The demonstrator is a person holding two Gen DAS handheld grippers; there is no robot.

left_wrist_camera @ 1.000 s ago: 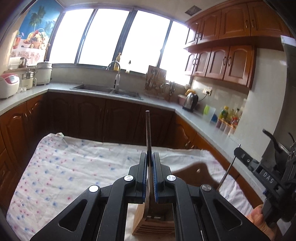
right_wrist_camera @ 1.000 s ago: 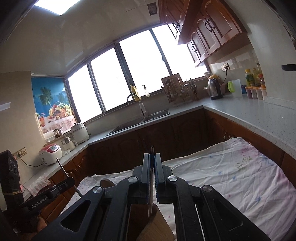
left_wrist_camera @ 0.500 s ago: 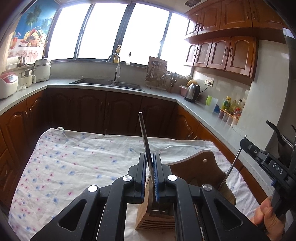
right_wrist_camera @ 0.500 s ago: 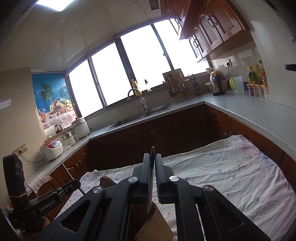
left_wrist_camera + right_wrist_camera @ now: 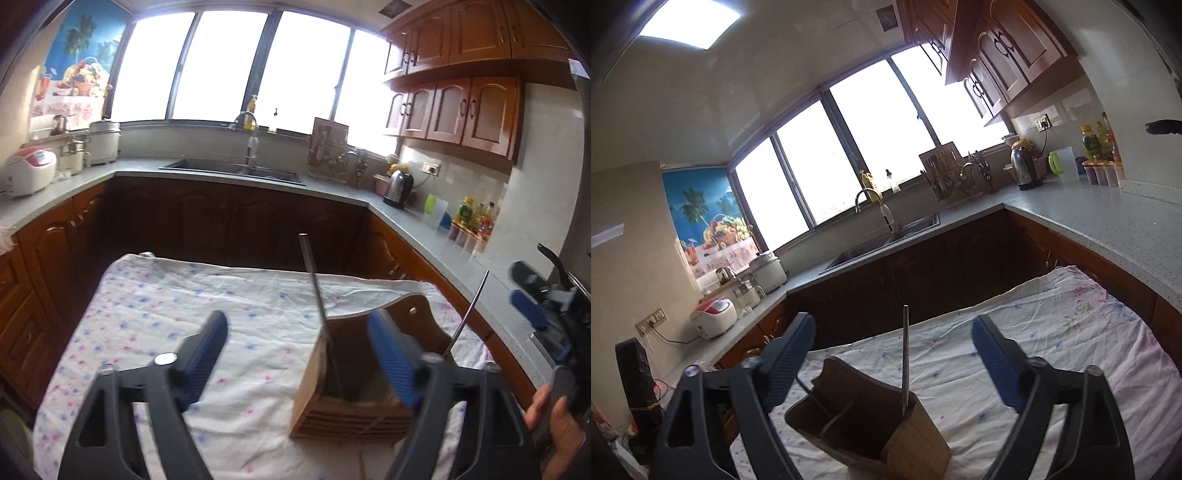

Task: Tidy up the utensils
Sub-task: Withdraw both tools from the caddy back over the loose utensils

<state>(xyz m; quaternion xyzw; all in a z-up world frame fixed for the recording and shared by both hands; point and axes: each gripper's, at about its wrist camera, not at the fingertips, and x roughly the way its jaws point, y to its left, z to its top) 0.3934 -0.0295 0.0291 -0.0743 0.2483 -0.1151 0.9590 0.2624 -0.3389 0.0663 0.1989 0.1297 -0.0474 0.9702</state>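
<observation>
A wooden utensil holder [image 5: 354, 402] stands on the floral cloth [image 5: 184, 325]; it also shows in the right wrist view [image 5: 871, 424]. A thin metal utensil [image 5: 317, 306] stands upright in it, free of my left gripper [image 5: 299, 354], which is open above the holder. A second metal utensil [image 5: 467, 314] leans in the holder's right side. In the right wrist view a metal utensil [image 5: 905, 354] stands in the holder, and my right gripper [image 5: 897, 354] is open around it without touching. The right gripper also shows at the left wrist view's right edge [image 5: 532, 306].
The cloth-covered table [image 5: 1071, 332] sits inside a U-shaped kitchen counter [image 5: 424, 225] with a sink [image 5: 236, 168], kettle [image 5: 399, 186], bottles [image 5: 476, 218] and rice cookers [image 5: 29, 173]. A hand [image 5: 554, 428] holds the right gripper at lower right.
Both grippers have opened and let go of their utensils, which now stand in the holder. The left view has tipped down toward the holder.
</observation>
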